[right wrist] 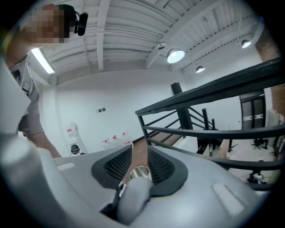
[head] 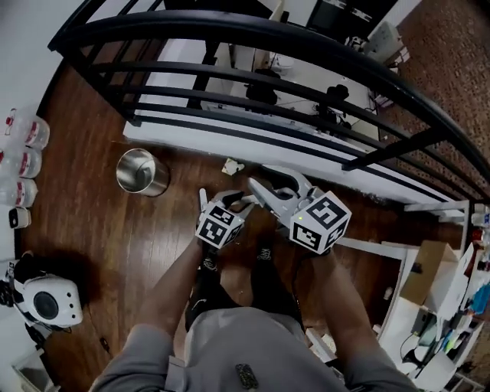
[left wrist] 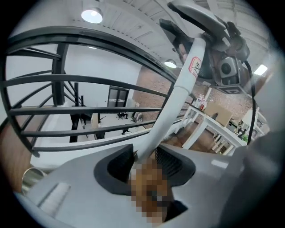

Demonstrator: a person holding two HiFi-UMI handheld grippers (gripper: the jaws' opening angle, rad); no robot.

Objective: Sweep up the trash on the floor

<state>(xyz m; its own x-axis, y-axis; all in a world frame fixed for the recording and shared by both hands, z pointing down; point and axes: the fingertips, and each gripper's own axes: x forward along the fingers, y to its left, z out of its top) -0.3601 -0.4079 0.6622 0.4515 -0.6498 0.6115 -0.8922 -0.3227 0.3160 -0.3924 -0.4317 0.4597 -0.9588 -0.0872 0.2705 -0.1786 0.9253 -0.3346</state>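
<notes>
Standing on dark wood floor (head: 99, 222) beside a black railing (head: 268, 38).

Left claw (head: 224, 203) clenched on a white pole (left wrist: 173, 102). In the left gripper view the pole sits between the pads (left wrist: 144, 158). From there its long axis climbs steeply up and to the right, tilted rather than plumb. The top ends in a grey grip (left wrist: 198, 13). The lower end is out of sight.

Right claw (head: 276, 187) grasps that grey grip. In the right gripper view the rounded grip (right wrist: 133, 196) fills the near gap between the jaws (right wrist: 139, 167).

In the head view both claws are close together ahead of the person's body, the right one a little further out.

Writing: a small red-outlined label (left wrist: 195, 67) high on the pole, print too small to read. Clear bottles (head: 27, 134) along the left wall carry red labels, also unreadable.

Trash: one crumpled pale scrap (head: 232, 165) on the floor just ahead of the claws, near the white base under the railing. An open steel bin (head: 142, 172) stands upright to its left, apart from it.
</notes>
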